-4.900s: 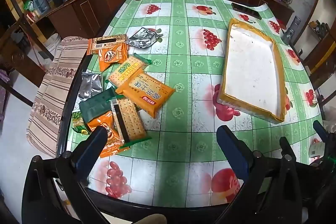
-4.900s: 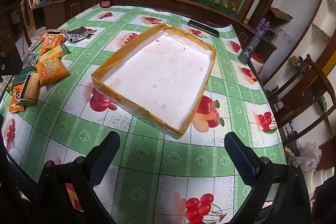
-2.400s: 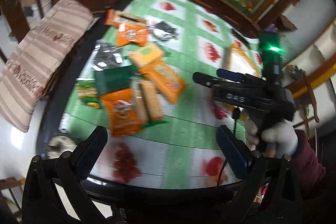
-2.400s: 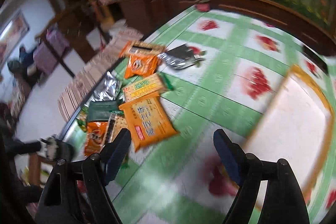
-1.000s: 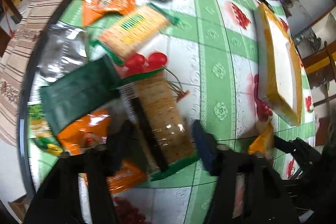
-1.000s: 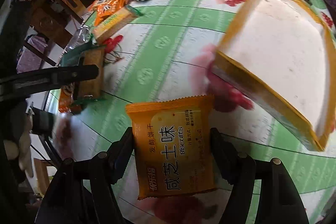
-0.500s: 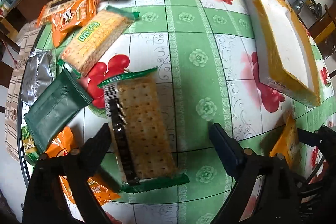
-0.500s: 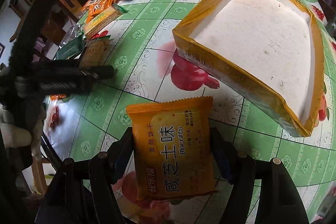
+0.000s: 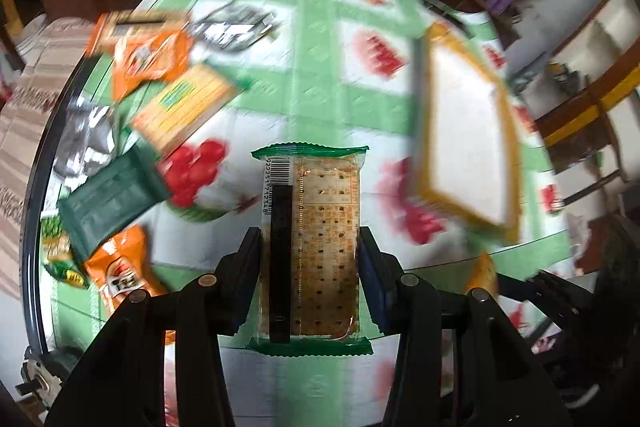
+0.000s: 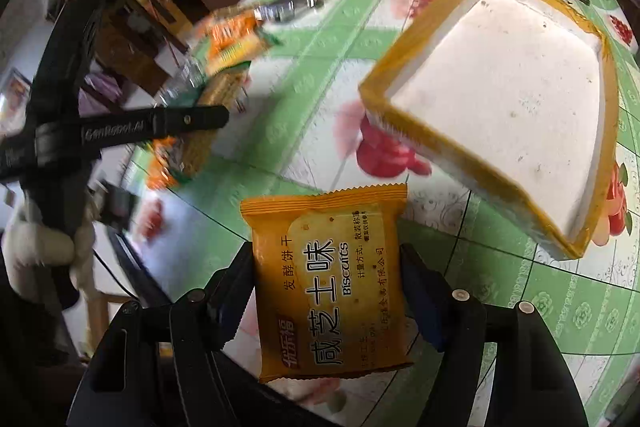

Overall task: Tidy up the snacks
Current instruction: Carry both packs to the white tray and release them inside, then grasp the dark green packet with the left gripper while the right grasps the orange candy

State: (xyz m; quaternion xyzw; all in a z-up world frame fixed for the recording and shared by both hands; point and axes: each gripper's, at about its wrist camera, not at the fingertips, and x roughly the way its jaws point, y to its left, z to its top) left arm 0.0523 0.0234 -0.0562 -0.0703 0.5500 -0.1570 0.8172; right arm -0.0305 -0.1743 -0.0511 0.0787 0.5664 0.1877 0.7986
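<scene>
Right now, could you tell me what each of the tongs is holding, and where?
The left tongs grip a cracker pack by its long sides; the right tongs grip an orange biscuit pack by its side edges.

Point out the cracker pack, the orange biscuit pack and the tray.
cracker pack (image 9: 326,227), left wrist view, clear front.
orange biscuit pack (image 10: 328,279), right wrist view, printed front.
tray (image 10: 472,151), right wrist view, near yellow rim.

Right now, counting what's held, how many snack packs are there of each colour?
Orange packs: 4, one in the right gripper
Silver packs: 2
Green packs: 2
Green-edged cracker packs: 2, one in the left gripper
Total: 10
</scene>
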